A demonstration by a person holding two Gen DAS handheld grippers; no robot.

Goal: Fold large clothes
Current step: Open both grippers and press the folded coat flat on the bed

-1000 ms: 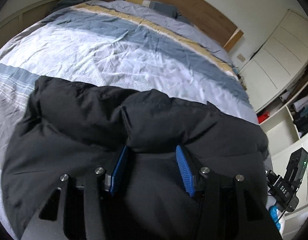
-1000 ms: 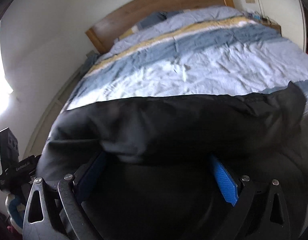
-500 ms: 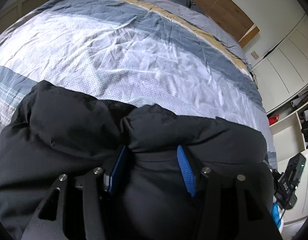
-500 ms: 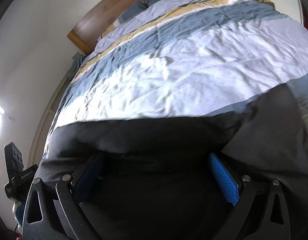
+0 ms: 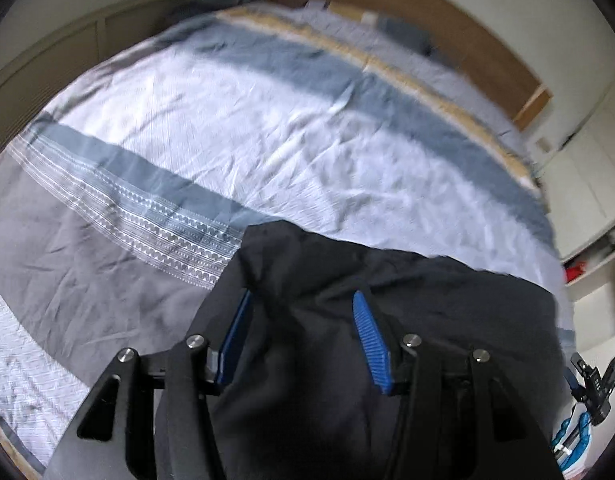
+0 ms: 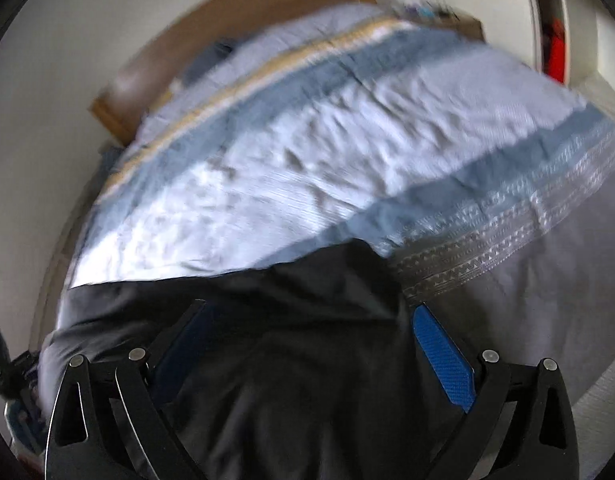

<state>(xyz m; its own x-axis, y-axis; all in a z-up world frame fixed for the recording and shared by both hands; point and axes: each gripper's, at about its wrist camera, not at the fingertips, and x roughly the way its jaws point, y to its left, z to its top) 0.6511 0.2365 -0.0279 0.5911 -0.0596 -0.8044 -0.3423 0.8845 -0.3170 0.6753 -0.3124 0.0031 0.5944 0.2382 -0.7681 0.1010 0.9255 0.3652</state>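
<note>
A large black padded jacket [image 5: 387, 280] lies bunched on the bed's near part; it also shows in the right wrist view [image 6: 307, 300]. My left gripper [image 5: 303, 304] has its blue pads [image 5: 369, 336] apart with a thick fold of the jacket bulging between them. My right gripper [image 6: 311, 320] stands wide, its blue pad [image 6: 443, 356] at the jacket's right edge, with jacket cloth filling the gap. Whether either truly grips the cloth is unclear. Both views are motion-blurred.
The bed [image 5: 267, 140] has a striped blue, white and grey duvet and a wooden headboard [image 5: 407, 12]. White cupboards and shelves [image 5: 587, 200] stand at the right. The other gripper's camera mount [image 5: 595, 384] shows at the lower right.
The jacket has been drawn toward the bed's near edge and to one side, baring much more of the duvet. Both grippers swung with it; their jaw widths look unchanged.
</note>
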